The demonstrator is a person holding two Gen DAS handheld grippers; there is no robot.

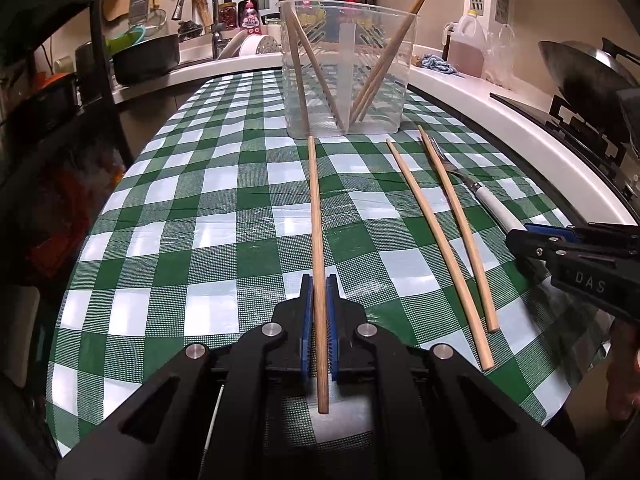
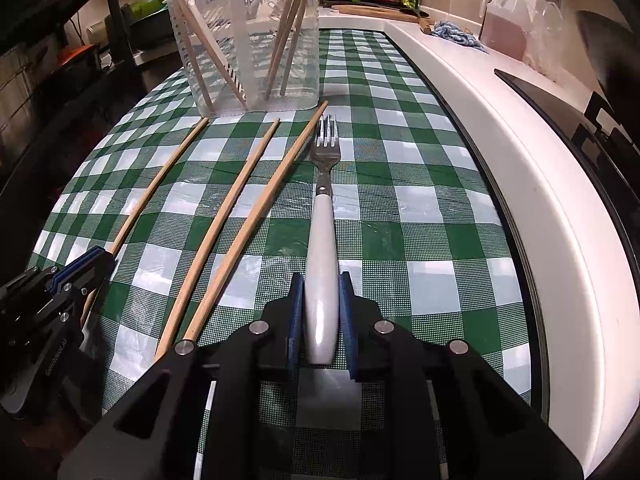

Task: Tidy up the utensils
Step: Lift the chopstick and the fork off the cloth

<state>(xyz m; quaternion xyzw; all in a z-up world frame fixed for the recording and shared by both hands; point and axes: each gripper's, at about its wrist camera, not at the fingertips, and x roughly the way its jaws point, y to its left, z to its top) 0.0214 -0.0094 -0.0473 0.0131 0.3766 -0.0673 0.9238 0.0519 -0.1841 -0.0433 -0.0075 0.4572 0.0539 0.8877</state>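
Note:
My left gripper (image 1: 319,285) is shut on a wooden chopstick (image 1: 316,216) that points toward the clear plastic utensil holder (image 1: 348,72). My right gripper (image 2: 322,285) is shut on the white handle of a fork (image 2: 323,224), tines toward the holder (image 2: 248,40). Two more chopsticks (image 1: 444,236) lie on the green checked tablecloth between the two grippers, also seen in the right wrist view (image 2: 240,216). The holder has several chopsticks standing in it. The right gripper also shows at the right edge of the left wrist view (image 1: 520,236).
The white counter edge (image 2: 520,184) runs along the right of the table. A stove with a wok (image 1: 584,72) and an oil jug (image 1: 468,44) stand beyond it. A sink with dishes (image 1: 200,40) is at the back left.

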